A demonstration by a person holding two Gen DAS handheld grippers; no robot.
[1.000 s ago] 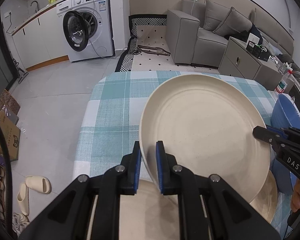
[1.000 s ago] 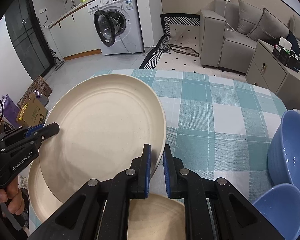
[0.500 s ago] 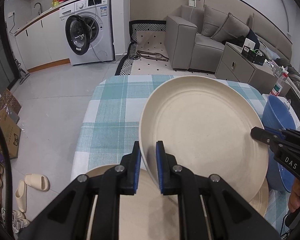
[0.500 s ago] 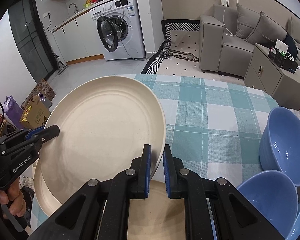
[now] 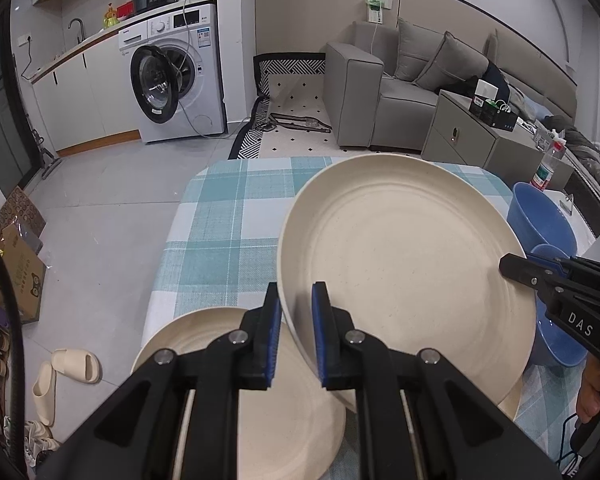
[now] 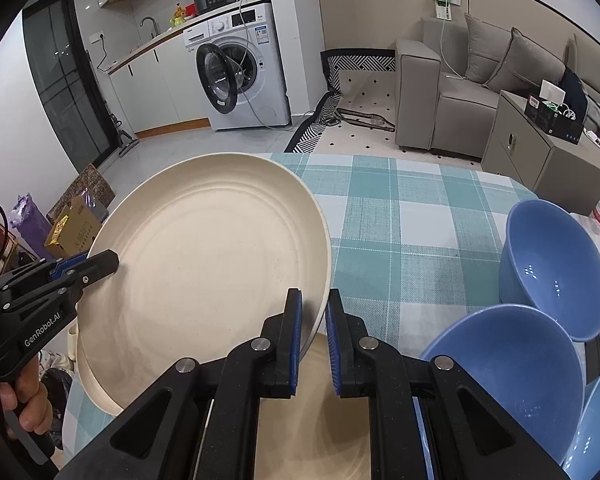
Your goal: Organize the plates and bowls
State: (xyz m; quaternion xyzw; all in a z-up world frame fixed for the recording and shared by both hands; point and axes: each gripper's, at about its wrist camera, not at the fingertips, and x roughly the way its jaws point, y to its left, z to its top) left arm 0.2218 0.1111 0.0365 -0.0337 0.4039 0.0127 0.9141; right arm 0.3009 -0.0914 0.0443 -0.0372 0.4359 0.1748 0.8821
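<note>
Bowls (image 6: 556, 272) right of plates (image 6: 204, 256) on table (image 6: 412, 216)

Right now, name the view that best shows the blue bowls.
Right wrist view: three blue bowls appear large and unobstructed on the table's right. Left wrist view shows only parts at the frame edge, behind the held plate and right claw.

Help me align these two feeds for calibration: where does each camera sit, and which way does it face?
Left wrist: on the left gripper, looking forward over the table toward the sofa; its fingers pinch the plate's left rim; the right gripper enters at right.
Right wrist: on the right gripper, same heading; it pinches the plate's right rim; the left gripper and a hand show.
Shared: plate, bowls, table, washer, sofa.
</note>
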